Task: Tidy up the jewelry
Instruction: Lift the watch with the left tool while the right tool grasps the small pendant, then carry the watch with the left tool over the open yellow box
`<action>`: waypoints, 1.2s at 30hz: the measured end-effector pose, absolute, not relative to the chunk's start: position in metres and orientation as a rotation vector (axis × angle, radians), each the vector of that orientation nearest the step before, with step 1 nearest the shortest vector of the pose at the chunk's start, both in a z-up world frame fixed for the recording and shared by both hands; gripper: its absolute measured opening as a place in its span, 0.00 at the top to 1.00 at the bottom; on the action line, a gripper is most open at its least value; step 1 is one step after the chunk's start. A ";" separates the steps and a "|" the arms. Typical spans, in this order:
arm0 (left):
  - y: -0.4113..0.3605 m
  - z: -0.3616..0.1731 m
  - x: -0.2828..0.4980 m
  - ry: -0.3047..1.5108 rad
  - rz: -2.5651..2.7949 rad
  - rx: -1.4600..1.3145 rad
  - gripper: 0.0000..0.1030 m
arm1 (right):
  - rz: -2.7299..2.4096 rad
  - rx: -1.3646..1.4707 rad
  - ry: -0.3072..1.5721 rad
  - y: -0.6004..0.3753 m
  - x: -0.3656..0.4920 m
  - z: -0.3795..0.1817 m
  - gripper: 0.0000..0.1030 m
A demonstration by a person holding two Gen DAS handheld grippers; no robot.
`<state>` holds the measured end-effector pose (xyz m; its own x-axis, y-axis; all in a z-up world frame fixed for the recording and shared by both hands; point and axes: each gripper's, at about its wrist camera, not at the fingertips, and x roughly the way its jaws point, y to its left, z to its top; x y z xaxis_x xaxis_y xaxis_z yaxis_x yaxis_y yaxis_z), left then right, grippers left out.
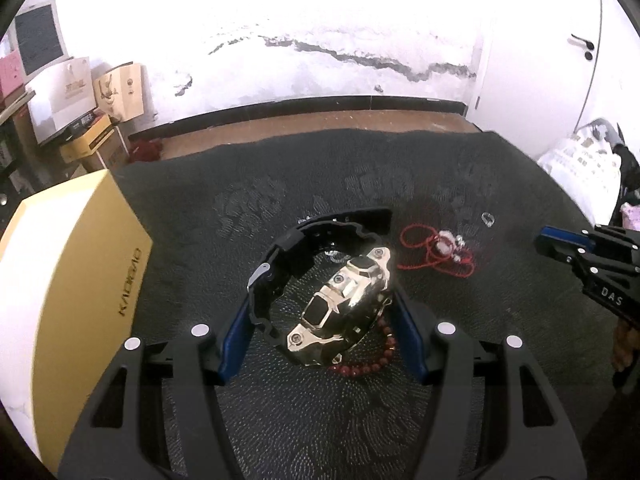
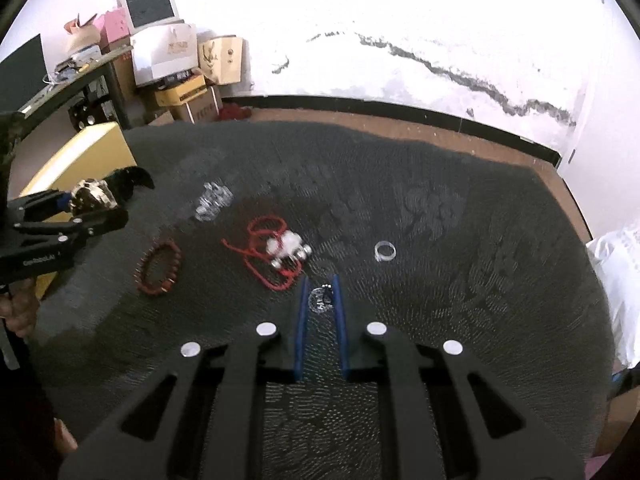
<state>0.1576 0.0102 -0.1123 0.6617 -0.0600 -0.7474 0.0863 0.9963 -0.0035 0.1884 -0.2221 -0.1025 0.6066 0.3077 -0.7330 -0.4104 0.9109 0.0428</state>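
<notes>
1. Left gripper: jaws spread moderately wide and clamped on a watch with a gold-toned case and black strap. Case wedged between the blue pads, strap loop arching up and to the left. Watch raised clear of the dark mat, beside the yellow box at the mat's left edge.
2. Same grip confirmed from the right wrist view: left gripper at the left margin, gold case caught at its tip, strap end projecting beyond.
3. Right gripper: jaws nearly closed, pinching a small sparkling ring between the blue pads. Whether lifted off the mat or touching it: cannot tell.
4. Lying loose on the mat: red bead bracelet at left; red cord piece with white and silver beads near centre; clear band ring to the right, well apart from the cord; clear crystal piece farther back.
5. Hidden or cut off:
   - Red bead bracelet largely covered by the watch case in the left wrist view; only an arc visible below the case.
   - Crystal piece blurred; form not determinable.
   - Small clear item beyond the cord in the left view too small to identify.
   - Right gripper only partly in the left view at the right edge; its contents not visible there.
   - Lettering on the yellow box not reliably legible.
   - Wall behind overexposed.
</notes>
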 end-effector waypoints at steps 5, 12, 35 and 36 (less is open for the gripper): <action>0.016 -0.085 0.146 0.826 -0.047 0.040 0.41 | 0.429 -0.125 0.780 -0.214 0.177 -0.072 0.87; 0.029 -0.046 0.118 0.808 -0.009 0.052 0.41 | 0.490 -0.132 0.703 -0.178 0.151 -0.014 0.87; 0.212 0.025 0.024 0.772 0.286 -0.015 0.40 | 0.824 -0.249 0.630 0.058 0.097 0.072 0.96; 0.224 0.021 0.023 0.777 0.301 -0.027 0.40 | 0.834 -0.254 0.634 0.068 0.098 0.070 0.96</action>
<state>0.0231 0.2237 0.0214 0.6720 0.2577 -0.6943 -0.2777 0.9568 0.0863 0.0975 0.0676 0.0705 0.5023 0.6088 -0.6141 -0.7545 0.6555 0.0326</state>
